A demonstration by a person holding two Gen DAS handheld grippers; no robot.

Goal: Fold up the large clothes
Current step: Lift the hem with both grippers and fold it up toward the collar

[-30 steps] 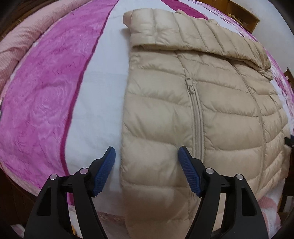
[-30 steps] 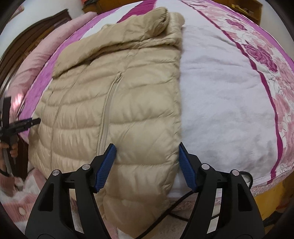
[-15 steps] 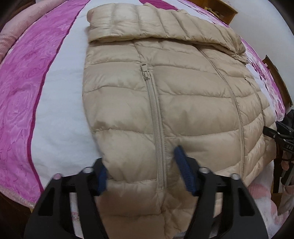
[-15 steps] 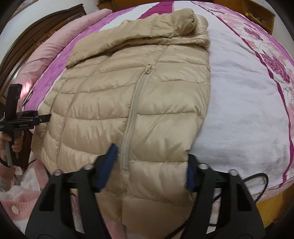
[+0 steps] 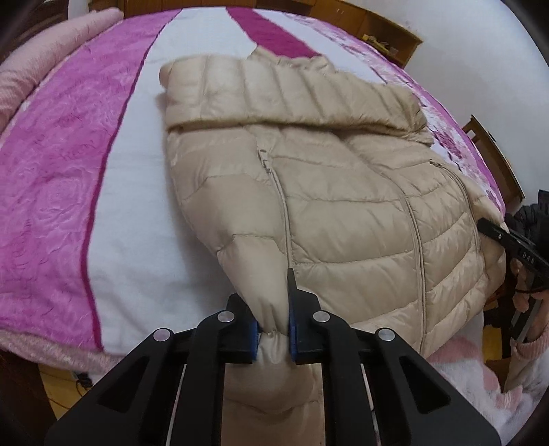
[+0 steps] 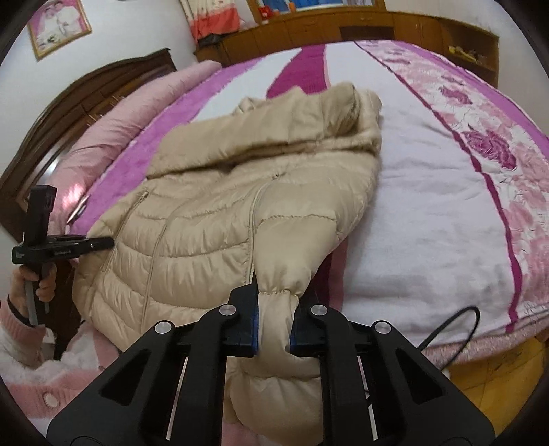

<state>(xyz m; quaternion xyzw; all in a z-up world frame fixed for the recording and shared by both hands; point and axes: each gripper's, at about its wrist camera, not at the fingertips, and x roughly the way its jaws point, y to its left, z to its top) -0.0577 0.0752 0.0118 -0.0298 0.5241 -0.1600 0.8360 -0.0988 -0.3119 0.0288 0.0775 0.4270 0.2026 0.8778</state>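
Observation:
A beige quilted puffer jacket [image 5: 343, 206] lies front up on the bed, hood at the far end; it also shows in the right wrist view [image 6: 223, 223]. My left gripper [image 5: 272, 329] is shut on the jacket's near left hem corner, and the fabric bunches between its blue pads. My right gripper [image 6: 273, 326] is shut on the near right hem corner. Both corners are lifted off the bed edge. The right gripper also shows at the right edge of the left wrist view [image 5: 514, 243], and the left gripper at the left of the right wrist view [image 6: 61, 247].
The bed [image 5: 68, 171] has a pink, magenta and white cover. A dark wooden headboard [image 6: 68, 113] and a pink quilt roll [image 6: 137, 113] lie at the left. Wooden cabinets [image 6: 343, 24] stand behind. A black cable [image 6: 453, 326] hangs at the bed's near edge.
Both grippers went from open astride the hem to shut on its corners. They have pulled back and lifted the corners, and the jacket's lower part has drawn up off the bed.

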